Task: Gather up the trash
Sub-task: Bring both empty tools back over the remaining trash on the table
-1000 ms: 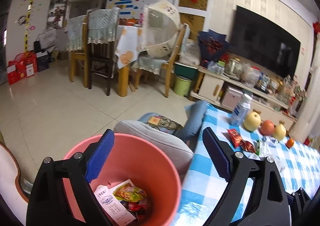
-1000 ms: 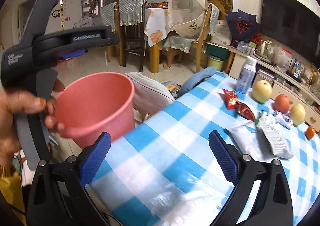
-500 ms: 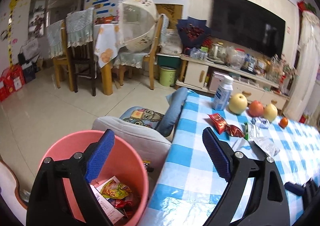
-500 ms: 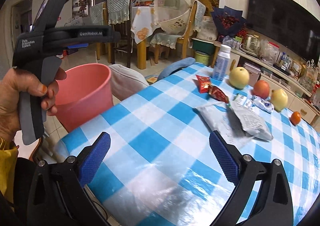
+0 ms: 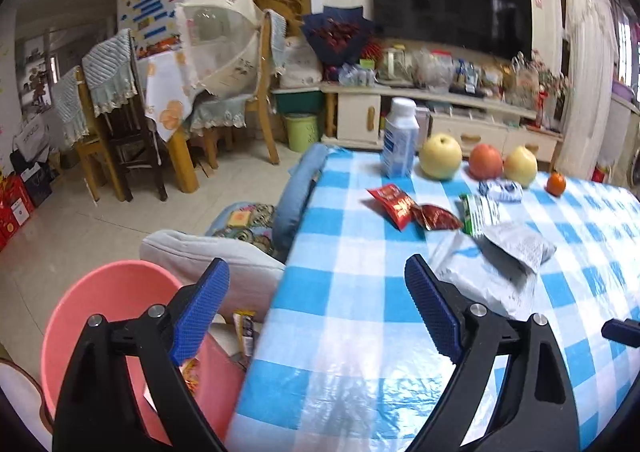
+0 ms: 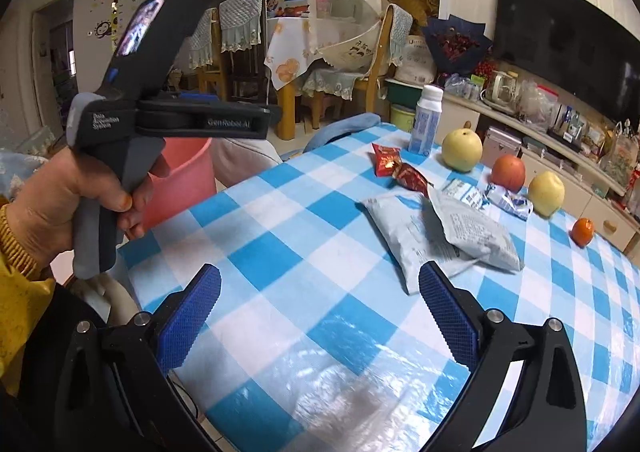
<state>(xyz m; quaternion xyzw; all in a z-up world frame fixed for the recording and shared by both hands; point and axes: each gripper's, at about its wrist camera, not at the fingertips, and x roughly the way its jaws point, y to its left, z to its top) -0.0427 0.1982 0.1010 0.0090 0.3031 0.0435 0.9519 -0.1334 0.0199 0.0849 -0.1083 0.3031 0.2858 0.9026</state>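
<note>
A pink bucket (image 5: 100, 292) stands on the floor at the table's left edge, with wrappers inside. My left gripper (image 5: 315, 264) is open and empty, over the table's near corner to the right of the bucket. On the blue checked table (image 6: 280, 260) lie a red wrapper (image 5: 394, 202), a dark red one (image 5: 438, 217), a green one (image 5: 478, 212), a blue-white one (image 5: 502, 188) and two grey bags (image 6: 472, 228). My right gripper (image 6: 319, 272) is open and empty above the cloth, short of the grey bags. The bucket (image 6: 184, 180) shows behind a hand (image 6: 60, 204) that holds the left tool.
A white bottle (image 5: 400, 140), two yellow pears (image 5: 440, 156), an apple (image 5: 485, 162) and a small orange (image 5: 556, 184) stand along the table's far side. A grey cushioned seat (image 5: 208, 252) sits between bucket and table. Dining chairs and a TV cabinet lie beyond.
My left gripper swung right from above the bucket to the table's corner and rolled. My right gripper moved further over the cloth, closer to the grey bags. Both stayed open.
</note>
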